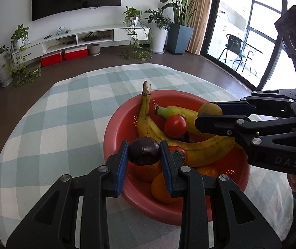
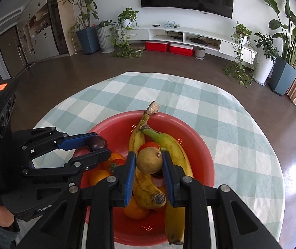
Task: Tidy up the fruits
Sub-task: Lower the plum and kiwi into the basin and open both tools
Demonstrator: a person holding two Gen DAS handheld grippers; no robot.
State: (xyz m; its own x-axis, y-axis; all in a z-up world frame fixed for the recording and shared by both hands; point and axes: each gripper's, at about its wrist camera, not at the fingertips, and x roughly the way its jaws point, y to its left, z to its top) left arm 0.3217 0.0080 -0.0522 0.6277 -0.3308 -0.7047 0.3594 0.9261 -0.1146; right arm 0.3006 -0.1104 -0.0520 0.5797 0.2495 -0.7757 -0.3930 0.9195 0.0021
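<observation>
A red colander bowl (image 1: pixel 114 137) (image 2: pixel 202 157) on the checked cloth holds two bananas (image 1: pixel 148 124) (image 2: pixel 175 145), tomatoes (image 1: pixel 175 126), and oranges (image 1: pixel 160 188) (image 2: pixel 98 176). My left gripper (image 1: pixel 144 151) (image 2: pixel 97 145) is shut on a dark purple round fruit (image 1: pixel 144 150) (image 2: pixel 97 143) above the bowl's near edge. My right gripper (image 2: pixel 149 161) (image 1: pixel 209 114) is shut on a tan-green round fruit (image 2: pixel 149 160) (image 1: pixel 209 109) above the bananas.
The round table with its green-and-white checked cloth (image 1: pixel 60 112) (image 2: pixel 220 108) extends beyond the bowl. Brown floor surrounds it. Potted plants, a white TV console (image 2: pixel 189 35) and red boxes stand along the far wall.
</observation>
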